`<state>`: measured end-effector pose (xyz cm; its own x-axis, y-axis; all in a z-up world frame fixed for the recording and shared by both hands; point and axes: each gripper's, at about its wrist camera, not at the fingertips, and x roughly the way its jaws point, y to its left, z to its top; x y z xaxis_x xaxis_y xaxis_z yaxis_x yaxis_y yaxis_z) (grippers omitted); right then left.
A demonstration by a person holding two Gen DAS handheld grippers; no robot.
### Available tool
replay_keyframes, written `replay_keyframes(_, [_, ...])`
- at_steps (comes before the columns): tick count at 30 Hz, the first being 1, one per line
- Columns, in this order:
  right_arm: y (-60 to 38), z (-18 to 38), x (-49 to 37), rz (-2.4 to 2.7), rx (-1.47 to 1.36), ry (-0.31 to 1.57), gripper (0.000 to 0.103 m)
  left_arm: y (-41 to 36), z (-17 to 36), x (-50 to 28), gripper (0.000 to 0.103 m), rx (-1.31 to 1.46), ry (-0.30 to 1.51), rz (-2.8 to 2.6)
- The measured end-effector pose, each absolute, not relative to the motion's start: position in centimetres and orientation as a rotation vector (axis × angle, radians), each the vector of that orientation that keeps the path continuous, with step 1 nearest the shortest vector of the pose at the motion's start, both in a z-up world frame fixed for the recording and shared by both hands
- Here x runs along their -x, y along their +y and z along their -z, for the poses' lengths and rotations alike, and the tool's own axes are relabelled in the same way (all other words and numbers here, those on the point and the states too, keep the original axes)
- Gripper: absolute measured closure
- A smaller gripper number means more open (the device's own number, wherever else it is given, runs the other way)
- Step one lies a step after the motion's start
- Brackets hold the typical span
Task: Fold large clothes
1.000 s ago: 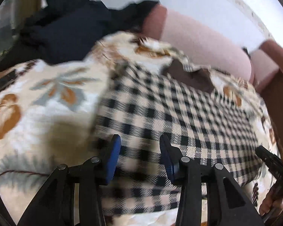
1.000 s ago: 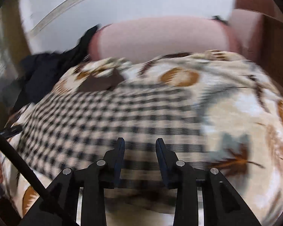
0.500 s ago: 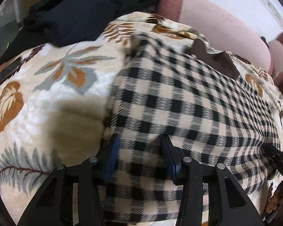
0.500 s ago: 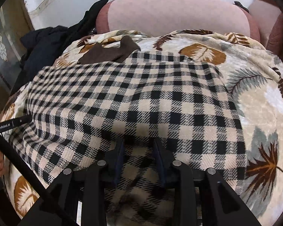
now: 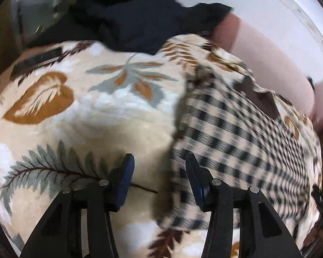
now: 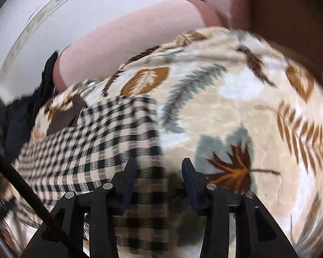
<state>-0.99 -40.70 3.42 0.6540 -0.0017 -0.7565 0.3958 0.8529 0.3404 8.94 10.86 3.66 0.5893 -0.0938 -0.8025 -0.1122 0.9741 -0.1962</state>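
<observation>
A black-and-cream checked garment (image 5: 236, 142) with a brown collar (image 5: 262, 99) lies flat on a leaf-patterned blanket (image 5: 79, 116). My left gripper (image 5: 159, 172) is open and empty, over the garment's left edge, its left finger above bare blanket. In the right wrist view the garment (image 6: 92, 142) fills the lower left. My right gripper (image 6: 159, 174) is open and empty, straddling the garment's right edge near the hem. Both views are motion-blurred.
A heap of dark clothes (image 5: 140, 21) lies at the back left of the blanket. A pink padded headboard or cushion (image 6: 129, 34) runs along the back against a white wall. Brown wooden furniture (image 6: 290, 6) stands at the right.
Both grippers were pressed low on the checked garment half a second ago. Now they have lifted and moved apart outward, the left to the garment's left edge, the right to its right edge.
</observation>
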Motion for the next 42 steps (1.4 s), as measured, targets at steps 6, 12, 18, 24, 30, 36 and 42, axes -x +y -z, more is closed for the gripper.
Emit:
replay_keyframes(6, [-42.2,-3.1,2.5,0.232,-0.604,0.833,0.053,6.3,-4.1,-5.6,0.054,0.143,0.936,0.066])
replay_keyframes(12, [-41.3,-4.9,5.1,0.223,-0.608,0.772,0.052,3.1,-4.2,1.5,0.048,0.129,0.916,0.146])
replay_keyframes(18, [-39.9,-4.0,9.2,0.172,-0.677,0.749,0.047,1.3,-3.5,8.4,0.046,0.093,0.941,0.193])
replay_keyframes(24, [-37.7,-2.2,12.2,0.113,-0.696,0.801,0.047,2.3,-3.8,11.8,0.046,0.099,0.937,0.197])
replay_keyframes(30, [-37.0,-0.5,13.7,0.03,-0.853,0.848,0.046,3.4,-6.2,9.3,0.041,0.146,0.866,0.203])
replay_keyframes(36, [-36.4,0.9,10.7,0.063,-0.876,0.885,0.043,3.0,-7.3,3.1,0.04,0.114,0.794,0.207])
replay_keyframes(42, [-37.1,2.0,8.0,0.063,-1.016,0.79,0.037,5.7,-7.5,-4.0,0.04,0.192,0.766,0.164])
